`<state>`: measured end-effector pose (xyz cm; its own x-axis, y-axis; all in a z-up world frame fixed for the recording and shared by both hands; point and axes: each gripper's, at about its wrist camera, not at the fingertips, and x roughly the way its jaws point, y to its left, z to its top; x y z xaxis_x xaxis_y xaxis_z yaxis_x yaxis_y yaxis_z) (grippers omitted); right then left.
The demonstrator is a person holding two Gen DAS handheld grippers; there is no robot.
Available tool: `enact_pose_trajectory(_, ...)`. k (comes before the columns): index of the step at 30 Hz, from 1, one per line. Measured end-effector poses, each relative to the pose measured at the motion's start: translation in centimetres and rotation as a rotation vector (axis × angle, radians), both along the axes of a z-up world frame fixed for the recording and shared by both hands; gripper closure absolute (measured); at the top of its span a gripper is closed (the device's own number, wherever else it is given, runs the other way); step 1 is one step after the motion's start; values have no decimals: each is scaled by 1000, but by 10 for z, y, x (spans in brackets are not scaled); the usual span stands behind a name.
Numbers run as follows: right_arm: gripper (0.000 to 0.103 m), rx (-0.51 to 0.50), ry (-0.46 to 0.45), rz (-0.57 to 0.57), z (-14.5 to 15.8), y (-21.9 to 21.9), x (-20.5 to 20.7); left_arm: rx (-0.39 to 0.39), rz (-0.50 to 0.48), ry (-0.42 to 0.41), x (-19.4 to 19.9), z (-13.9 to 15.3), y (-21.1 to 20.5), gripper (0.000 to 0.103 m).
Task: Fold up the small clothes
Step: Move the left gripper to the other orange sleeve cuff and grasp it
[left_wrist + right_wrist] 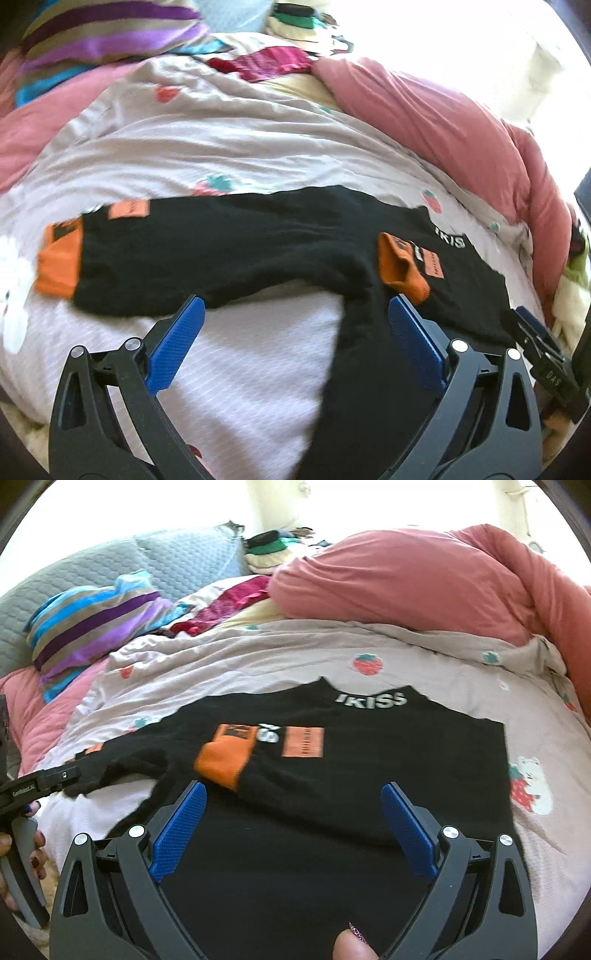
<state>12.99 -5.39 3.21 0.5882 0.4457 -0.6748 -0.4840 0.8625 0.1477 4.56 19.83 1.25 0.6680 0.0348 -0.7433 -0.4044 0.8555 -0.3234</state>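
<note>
Spread across a strawberry-print bedsheet (229,147), the black knit sweater with orange cuffs (369,768) is laid flat; its outstretched sleeve (192,254) runs leftward, nearest the left gripper (295,325); the right gripper (293,808) is above the body; both grippers' jaws are spread wide, empty.

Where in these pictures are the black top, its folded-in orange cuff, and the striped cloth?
black top (406,760): right wrist view, on the chest.
orange cuff (221,764): right wrist view, on the cuff's middle.
striped cloth (99,624): right wrist view, on a purple stripe.
</note>
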Motion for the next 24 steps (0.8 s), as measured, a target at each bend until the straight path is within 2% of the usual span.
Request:
enact_pose_trajectory(9, 8, 13, -17, 127, 10, 52, -16, -70, 173, 12, -43, -6, 46, 10)
enact_pose_trajectory(15, 8, 20, -33, 215, 18, 85, -29, -166, 264, 60, -62, -22, 74, 10)
enact_pose_trajectory(20, 8, 33, -33, 262, 21, 103, -38, -280, 341, 37, -74, -36, 98, 10)
enact_pose_trajectory(24, 8, 54, -22, 270, 21, 107, -41, -324, 400, 15, -75, -44, 112, 12)
